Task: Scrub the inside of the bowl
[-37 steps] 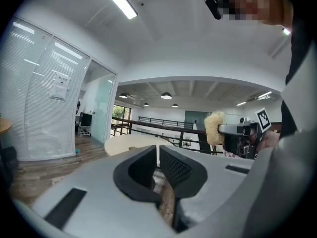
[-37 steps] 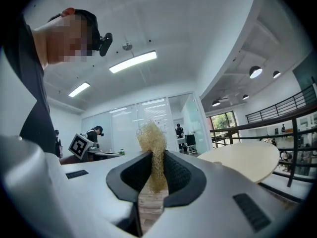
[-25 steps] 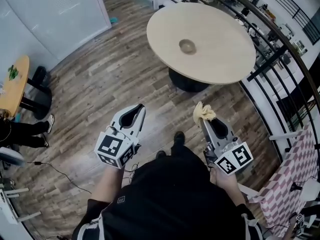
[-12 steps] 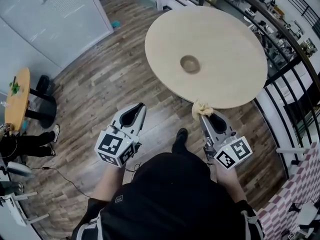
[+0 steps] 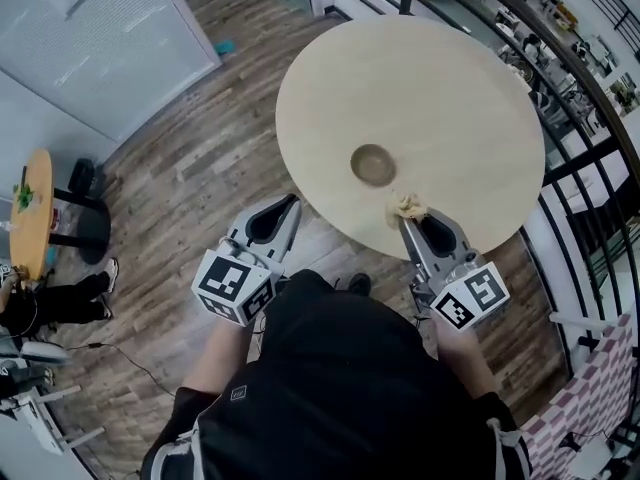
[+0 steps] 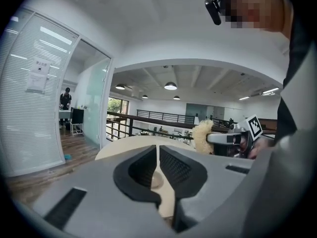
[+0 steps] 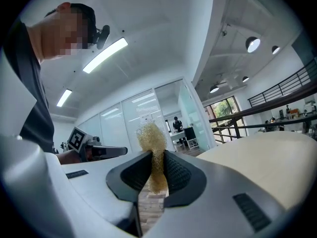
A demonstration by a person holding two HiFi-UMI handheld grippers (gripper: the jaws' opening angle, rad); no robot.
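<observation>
Closer now to the worktop [image 5: 450,88]: my right tool [image 5: 407,220] clamps the scrubber [image 5: 408,206] near the bowl [image 5: 373,164]; my left tool [image 5: 290,204] is closed, empty.

No words, brands or numbers can be read anywhere. A white sheet [image 6: 38,76] stuck on the glass wall [image 6: 29,128] carries print, but it is too small to make out. The cubes on the left tool [image 5: 290,202] and right tool [image 5: 404,220] bear only square black-and-white coded markers, no letters
</observation>
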